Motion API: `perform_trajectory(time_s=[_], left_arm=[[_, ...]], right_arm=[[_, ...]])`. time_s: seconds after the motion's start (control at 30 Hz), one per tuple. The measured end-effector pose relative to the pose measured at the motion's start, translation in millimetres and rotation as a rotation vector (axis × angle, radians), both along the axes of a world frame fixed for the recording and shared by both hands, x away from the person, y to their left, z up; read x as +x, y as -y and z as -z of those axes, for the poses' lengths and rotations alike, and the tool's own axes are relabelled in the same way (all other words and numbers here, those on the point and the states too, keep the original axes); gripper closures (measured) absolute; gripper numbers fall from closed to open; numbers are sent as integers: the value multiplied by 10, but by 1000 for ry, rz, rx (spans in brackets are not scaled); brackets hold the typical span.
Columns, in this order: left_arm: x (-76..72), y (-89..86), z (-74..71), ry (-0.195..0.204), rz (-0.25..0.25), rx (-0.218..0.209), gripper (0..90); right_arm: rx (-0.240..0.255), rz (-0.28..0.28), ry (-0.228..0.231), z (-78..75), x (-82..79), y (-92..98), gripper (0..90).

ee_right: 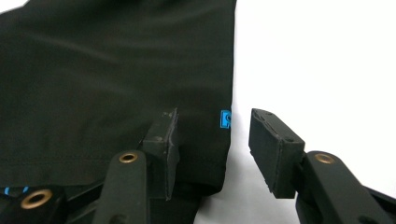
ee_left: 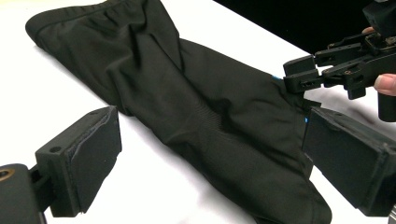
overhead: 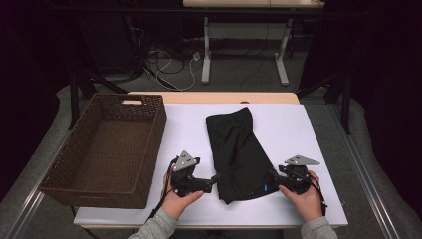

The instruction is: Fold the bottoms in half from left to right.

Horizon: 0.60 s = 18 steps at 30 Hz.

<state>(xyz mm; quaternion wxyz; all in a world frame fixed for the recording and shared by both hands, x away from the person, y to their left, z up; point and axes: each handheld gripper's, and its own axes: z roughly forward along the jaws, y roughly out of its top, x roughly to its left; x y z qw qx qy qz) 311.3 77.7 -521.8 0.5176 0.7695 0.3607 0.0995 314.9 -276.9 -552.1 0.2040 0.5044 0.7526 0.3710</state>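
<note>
Nearest the table's front edge, the left gripper (overhead: 215, 180) is held low at the near-left side of the black shorts (overhead: 238, 152), its jaws spread wide with nothing pinched. In the left gripper view the shorts (ee_left: 205, 116) are seen lying flat between and beyond the two pads, untouched by either. The right gripper (overhead: 271, 175) is set at the shorts' near-right hem. In the right gripper view its jaws are seen partly spread astride that hem (ee_right: 224, 154): one pad rests over the black cloth, the other over the bare white table (ee_right: 327, 60), and the cloth is not yet pinched. A small blue tag (ee_right: 225, 119) is sewn at the edge between the pads. The shorts are stretched away from the person along the middle of the table (overhead: 288, 129). Farther left, a brown wicker basket (overhead: 149, 144) is stood beside the shorts, well apart from them.
</note>
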Motion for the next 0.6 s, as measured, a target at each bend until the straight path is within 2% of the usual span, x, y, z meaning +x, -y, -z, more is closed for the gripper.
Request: perform_trajectory(time_s=[0.17,0.3,0.33,0.43,0.53,0.6], left_arm=[[0,7,15,-6,-7,-1,48],[3,6,25,-12,-9,3,49],[3,5,27,-13,-9,3,49],[8,1,36,-8,-9,9,49],[11,1,43,-12,-10,9,50],[13,-1,46,-13,-13,9,51]], right_arm=[[-1,-7,-59,47,17,16,594],[34,-11,-95,42,12,16,705],[22,-11,-94,37,10,22,739],[30,-7,-90,0,-11,21,839],[51,-23,-81,-73,-57,17,860],[43,-42,-68,-130,-97,-6,863]])
